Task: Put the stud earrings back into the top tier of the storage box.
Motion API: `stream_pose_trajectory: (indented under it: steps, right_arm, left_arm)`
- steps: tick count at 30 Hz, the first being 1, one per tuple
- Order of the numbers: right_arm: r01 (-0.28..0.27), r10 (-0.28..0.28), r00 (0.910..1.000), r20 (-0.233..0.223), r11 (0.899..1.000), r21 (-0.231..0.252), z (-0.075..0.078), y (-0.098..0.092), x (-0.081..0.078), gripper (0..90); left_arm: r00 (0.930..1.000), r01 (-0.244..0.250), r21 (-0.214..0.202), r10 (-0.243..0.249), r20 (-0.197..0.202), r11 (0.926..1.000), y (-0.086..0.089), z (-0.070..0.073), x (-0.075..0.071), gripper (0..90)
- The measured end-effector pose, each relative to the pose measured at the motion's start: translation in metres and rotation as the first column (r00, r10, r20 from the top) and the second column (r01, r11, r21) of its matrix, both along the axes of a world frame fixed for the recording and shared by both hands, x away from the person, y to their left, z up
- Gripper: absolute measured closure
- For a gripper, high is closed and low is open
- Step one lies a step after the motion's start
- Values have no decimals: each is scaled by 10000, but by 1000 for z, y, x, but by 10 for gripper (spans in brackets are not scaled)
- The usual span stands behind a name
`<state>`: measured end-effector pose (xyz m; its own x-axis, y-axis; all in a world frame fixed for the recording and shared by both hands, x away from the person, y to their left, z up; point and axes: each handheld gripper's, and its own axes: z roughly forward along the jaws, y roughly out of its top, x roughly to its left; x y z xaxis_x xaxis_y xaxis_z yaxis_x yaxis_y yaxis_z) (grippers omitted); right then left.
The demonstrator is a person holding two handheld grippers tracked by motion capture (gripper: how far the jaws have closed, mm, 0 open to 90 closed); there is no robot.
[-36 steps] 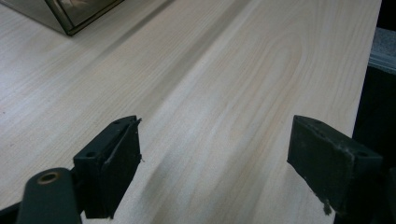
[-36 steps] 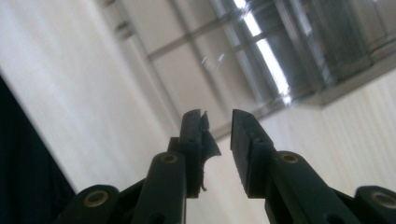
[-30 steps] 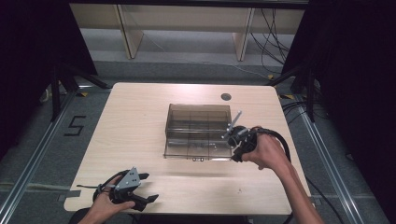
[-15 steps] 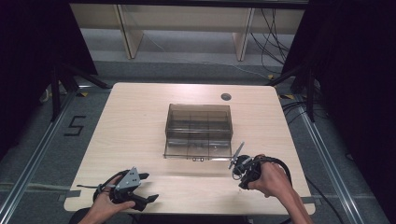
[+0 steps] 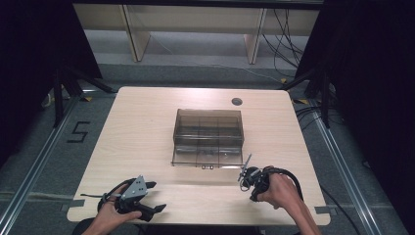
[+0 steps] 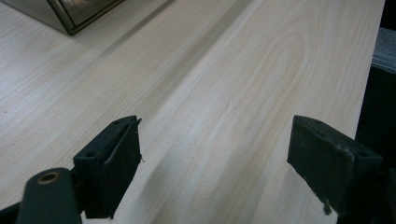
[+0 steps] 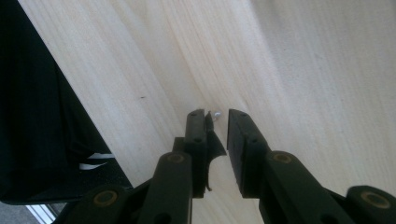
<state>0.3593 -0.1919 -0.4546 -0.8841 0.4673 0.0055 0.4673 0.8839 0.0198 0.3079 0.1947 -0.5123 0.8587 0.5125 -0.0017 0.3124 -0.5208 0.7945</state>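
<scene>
Item: small silvery bead point(image 7: 216, 113), near table's point(image 5: 147, 122) front right edge, at right gripper point(image 7: 217, 114) tips, jaws closing, nearly together, not yet pinching. Light, hard, roll-prone; take across middle. Left gripper point(image 6: 212, 154) agape, empty.

Tiny, perhaps metallic bit point(image 7: 216, 113) at gripper point(image 7: 217, 115) tips

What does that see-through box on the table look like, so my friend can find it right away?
Start at the pale wooden table. Near its middle sits the box, smoky brown and see-through, with dividers splitting it into small compartments. It is the one boxy thing on the tabletop; the right gripper is just in front of its near right corner, and the left gripper is at the near edge.
</scene>
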Motion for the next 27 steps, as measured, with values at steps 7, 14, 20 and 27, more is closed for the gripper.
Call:
stream_pose_trajectory:
  steps: [7,14,20,27]
  right_arm:
    - [64,-68,9998,-178,9998,-175,-9,1,3,804]
    - [63,-75,9994,-333,9993,-369,-17,5,6,826]
    - [47,-80,9984,-551,9983,-588,-20,9,7,861]
    - [-97,67,9983,-575,9986,-522,-18,7,9,868]
  left_arm:
    - [9999,-148,-81,148,-23,9999,0,0,-1,167]
    - [9998,-179,-97,179,-14,9998,0,0,0,167]
    - [10000,-74,-113,74,-38,9999,0,0,0,167]
    - [9999,-166,-149,165,-40,9998,0,-1,0,166]
